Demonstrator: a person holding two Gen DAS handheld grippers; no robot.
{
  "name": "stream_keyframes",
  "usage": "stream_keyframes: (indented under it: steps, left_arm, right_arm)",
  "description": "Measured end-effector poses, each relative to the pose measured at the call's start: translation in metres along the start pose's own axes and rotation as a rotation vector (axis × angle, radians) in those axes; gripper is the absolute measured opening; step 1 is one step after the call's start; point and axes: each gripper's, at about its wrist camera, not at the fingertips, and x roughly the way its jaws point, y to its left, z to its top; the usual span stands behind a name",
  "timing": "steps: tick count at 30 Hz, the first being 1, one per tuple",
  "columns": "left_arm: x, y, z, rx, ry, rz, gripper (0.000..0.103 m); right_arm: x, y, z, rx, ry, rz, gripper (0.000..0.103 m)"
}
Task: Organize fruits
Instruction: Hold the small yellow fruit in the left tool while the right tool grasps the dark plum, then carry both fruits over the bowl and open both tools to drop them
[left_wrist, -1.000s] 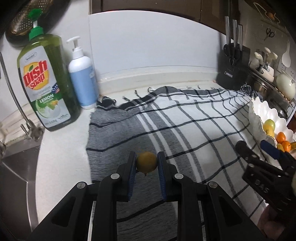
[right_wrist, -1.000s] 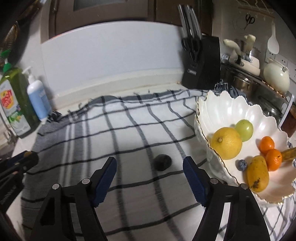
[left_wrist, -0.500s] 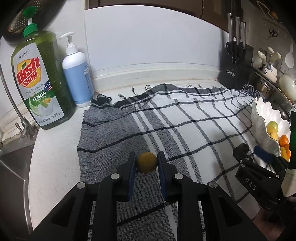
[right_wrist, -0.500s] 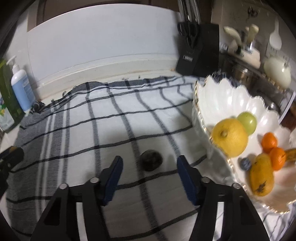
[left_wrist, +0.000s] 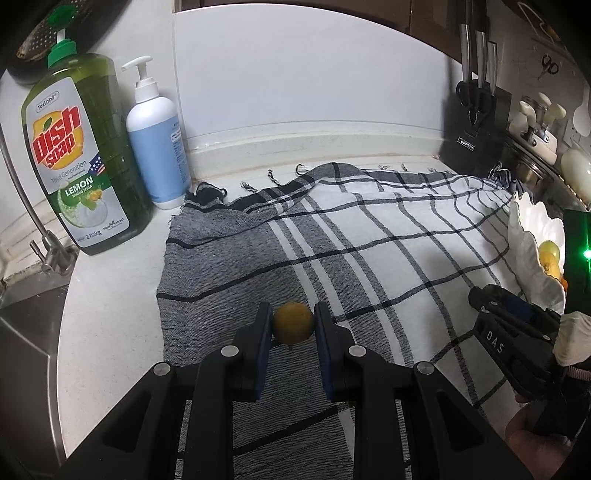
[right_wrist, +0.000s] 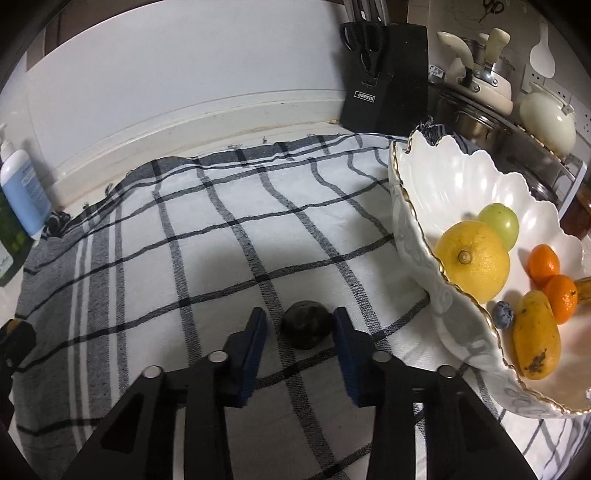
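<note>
My left gripper (left_wrist: 292, 325) is shut on a small round yellow fruit (left_wrist: 293, 322) and holds it above the checked cloth (left_wrist: 369, 240). My right gripper (right_wrist: 300, 326) is open with its jaws on either side of a small dark round fruit (right_wrist: 306, 324) that lies on the cloth (right_wrist: 207, 240). Small gaps show on both sides of that fruit. A white scalloped bowl (right_wrist: 424, 206) at the right holds a large yellow citrus (right_wrist: 474, 266), a green fruit (right_wrist: 499, 223), two small oranges (right_wrist: 552, 282), a blueberry (right_wrist: 502, 314) and a yellow-orange fruit (right_wrist: 535, 341).
A green dish soap bottle (left_wrist: 79, 155) and a blue pump bottle (left_wrist: 157, 136) stand at the back left beside the sink (left_wrist: 26, 332). A black knife block (right_wrist: 384, 81) stands at the back. Pots and a cream kettle (right_wrist: 550, 118) stand behind the bowl.
My right gripper has moved forward and narrowed around the dark fruit. My left gripper still holds the yellow fruit and has shifted slightly to the right.
</note>
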Motion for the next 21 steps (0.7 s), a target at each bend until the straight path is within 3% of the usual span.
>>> stream_keyframes:
  steps: [11,21]
  left_arm:
    - [-0.009,-0.005,0.001,0.016,-0.014,-0.003,0.024]
    - [-0.029,-0.014,0.003,0.034,-0.042,-0.013,0.024]
  right_arm:
    - [-0.014,-0.005,-0.004,0.024,-0.014,0.05,0.029]
    - [-0.056,-0.013,-0.008,0.026,-0.07,0.111,0.029]
